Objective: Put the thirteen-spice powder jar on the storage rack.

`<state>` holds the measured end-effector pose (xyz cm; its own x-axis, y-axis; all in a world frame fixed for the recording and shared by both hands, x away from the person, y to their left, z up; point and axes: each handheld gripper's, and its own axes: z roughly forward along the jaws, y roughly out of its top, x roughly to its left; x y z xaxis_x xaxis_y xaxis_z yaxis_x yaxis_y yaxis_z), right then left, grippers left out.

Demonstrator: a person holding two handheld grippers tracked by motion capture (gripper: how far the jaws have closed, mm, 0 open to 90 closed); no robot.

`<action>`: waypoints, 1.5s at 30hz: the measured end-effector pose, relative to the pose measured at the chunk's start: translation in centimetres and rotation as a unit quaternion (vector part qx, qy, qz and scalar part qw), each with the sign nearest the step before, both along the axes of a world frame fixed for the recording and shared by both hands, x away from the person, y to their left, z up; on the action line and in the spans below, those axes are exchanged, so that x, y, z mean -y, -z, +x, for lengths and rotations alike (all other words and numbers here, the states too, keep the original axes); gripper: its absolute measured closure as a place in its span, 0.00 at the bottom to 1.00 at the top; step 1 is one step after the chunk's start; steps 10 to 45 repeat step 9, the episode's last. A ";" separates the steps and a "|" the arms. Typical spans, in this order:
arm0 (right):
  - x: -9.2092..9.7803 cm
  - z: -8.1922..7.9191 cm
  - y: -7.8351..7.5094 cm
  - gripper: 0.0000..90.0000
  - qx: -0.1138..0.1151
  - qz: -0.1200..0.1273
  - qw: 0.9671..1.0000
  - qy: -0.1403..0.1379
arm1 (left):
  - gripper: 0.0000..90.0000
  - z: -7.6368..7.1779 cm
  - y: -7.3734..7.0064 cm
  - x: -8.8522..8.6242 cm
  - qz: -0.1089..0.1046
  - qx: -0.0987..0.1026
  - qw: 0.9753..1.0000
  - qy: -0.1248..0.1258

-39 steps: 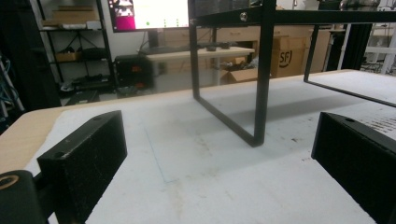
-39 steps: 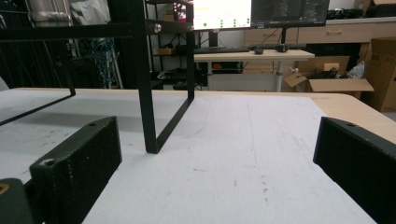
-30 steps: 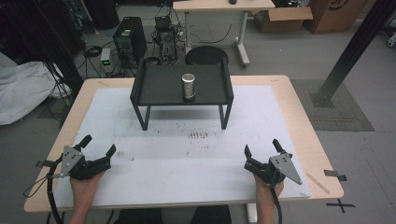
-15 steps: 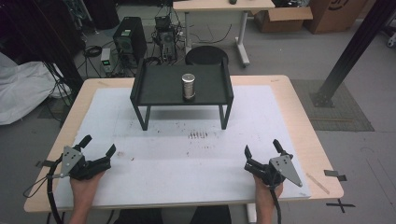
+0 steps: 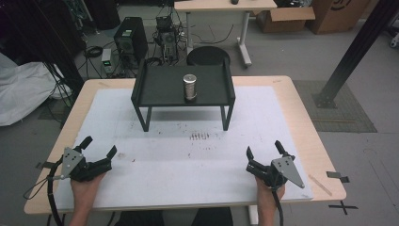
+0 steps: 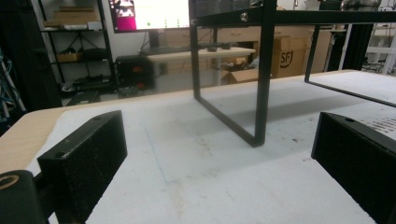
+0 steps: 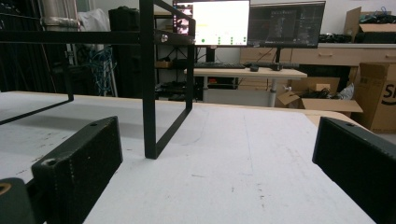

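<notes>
- While both hands are resting well short of the stand [image 5: 183,92], the left gripper [image 5: 99,151] and right gripper [image 5: 264,156] are sitting spread, empty.
- The metal can [image 5: 190,87] is standing upright on the stand; likely rigid, smooth, slippery; grip across its middle.

Can [image 5: 190,86] on raised tray [image 5: 160,89] (far side of table [image 5: 301,127]); tongs apart at near corners, seemingly resting.

Computer tower [image 5: 128,41], round stool [image 5: 208,56] (black), perhaps cardboard boxes [image 5: 287,19]
</notes>
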<state>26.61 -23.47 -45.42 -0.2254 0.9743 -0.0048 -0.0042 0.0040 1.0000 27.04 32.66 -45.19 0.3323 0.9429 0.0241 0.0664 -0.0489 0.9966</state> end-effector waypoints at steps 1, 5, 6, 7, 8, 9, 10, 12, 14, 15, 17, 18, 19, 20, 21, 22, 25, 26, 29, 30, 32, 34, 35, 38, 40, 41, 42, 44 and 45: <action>0.0 0.0 0.0 0.01 0.000 0.000 1.000 0.000 | 0.04 0.0 0.0 0.0 0.000 0.000 1.000 0.000; 0.0 0.0 0.0 0.01 0.000 0.000 1.000 0.000 | 0.04 0.0 0.0 0.0 0.000 0.000 1.000 0.000; 0.0 0.0 0.0 0.01 0.001 0.000 1.000 0.000 | 0.04 0.0 0.0 0.0 0.000 0.000 1.000 0.000; 0.0 0.0 0.0 0.01 0.001 0.001 1.000 0.000 | 0.04 0.0 0.0 0.0 -0.001 0.000 1.000 0.000; 0.0 0.0 0.0 0.01 0.002 0.001 1.000 0.000 | 0.04 0.0 0.0 0.0 -0.001 0.000 1.000 -0.001; 0.0 0.0 0.0 0.00 0.002 0.001 1.000 -0.001 | 0.04 0.0 0.0 0.0 -0.001 0.000 1.000 -0.001; 0.0 0.0 0.0 0.00 0.002 0.001 1.000 -0.001 | 0.04 0.0 0.0 0.0 -0.001 0.000 1.000 -0.001; 0.0 0.0 0.0 0.00 0.002 0.001 1.000 -0.001 | 0.04 0.0 0.0 0.0 -0.001 0.000 1.000 -0.001; 0.0 0.0 0.0 0.00 0.002 0.001 1.000 -0.001 | 0.04 0.0 0.0 0.0 -0.001 0.000 1.000 -0.001; 0.0 0.0 0.0 0.00 0.002 0.001 1.000 -0.001 | 0.04 0.0 0.0 0.0 -0.001 0.000 1.000 -0.001; 0.0 0.0 0.0 0.00 0.002 0.001 1.000 -0.001 | 0.04 0.0 0.0 0.0 -0.001 0.000 1.000 -0.001; 0.0 0.0 0.0 0.00 0.002 0.001 1.000 -0.001 | 0.04 0.0 0.0 0.0 -0.001 0.000 1.000 -0.001; 0.0 0.0 0.0 0.00 0.002 0.001 1.000 -0.001 | 0.04 0.0 0.0 0.0 -0.001 0.000 1.000 -0.001; 0.0 0.0 0.0 0.00 0.002 0.001 1.000 -0.001 | 0.04 0.0 0.0 0.0 -0.001 0.000 1.000 -0.001; 0.0 0.0 0.0 0.00 0.002 0.001 1.000 -0.001 | 0.04 0.0 0.0 0.0 -0.001 0.000 1.000 -0.001; 0.0 0.0 0.0 0.00 0.002 0.001 1.000 -0.001 | 0.04 0.0 0.0 0.0 -0.001 0.000 1.000 -0.001; 0.0 0.0 0.0 0.00 0.002 0.001 1.000 -0.001 | 0.04 0.0 0.0 0.0 -0.001 0.000 1.000 -0.001; 0.0 0.0 0.0 0.00 0.002 0.001 1.000 -0.001 | 0.04 0.0 0.0 0.0 -0.001 0.000 1.000 -0.001; 0.0 0.0 0.0 0.00 0.002 0.001 1.000 -0.001 | 0.04 0.0 0.0 0.0 -0.001 0.000 1.000 -0.001; 0.0 0.0 0.0 0.00 0.002 0.001 1.000 -0.001 | 0.04 0.0 0.0 0.0 -0.001 0.000 1.000 -0.001; 0.0 0.0 0.0 0.00 0.002 0.001 1.000 -0.001 | 0.04 0.0 0.0 0.0 -0.001 0.000 1.000 -0.001; 0.0 0.0 0.0 0.00 0.002 0.001 1.000 -0.001 | 0.04 0.0 0.0 0.0 -0.001 0.000 1.000 -0.001; 0.0 0.0 0.0 0.00 0.002 0.001 1.000 -0.001 | 0.04 0.0 0.0 0.0 -0.001 0.000 1.000 -0.001; 0.0 0.0 0.0 0.00 0.002 0.001 1.000 -0.001 | 0.04 0.0 0.0 0.0 -0.001 0.000 1.000 -0.001; 0.0 0.0 0.0 0.00 0.002 0.001 1.000 -0.001 | 0.04 0.0 0.0 0.0 -0.001 0.000 1.000 -0.001; 0.0 0.0 0.0 0.00 0.002 0.001 1.000 -0.001 | 0.04 0.0 0.0 0.0 -0.001 0.000 1.000 -0.001; 0.0 0.0 0.0 0.00 0.002 0.001 1.000 -0.001 | 0.04 0.0 0.0 0.0 -0.001 0.000 1.000 -0.001; 0.0 0.0 0.0 0.00 0.002 0.001 1.000 -0.001 | 0.04 0.0 0.0 0.0 -0.001 0.000 1.000 -0.001; 0.0 0.0 0.0 0.00 0.002 0.001 1.000 -0.001 | 0.04 0.0 0.0 0.0 -0.001 0.000 1.000 -0.001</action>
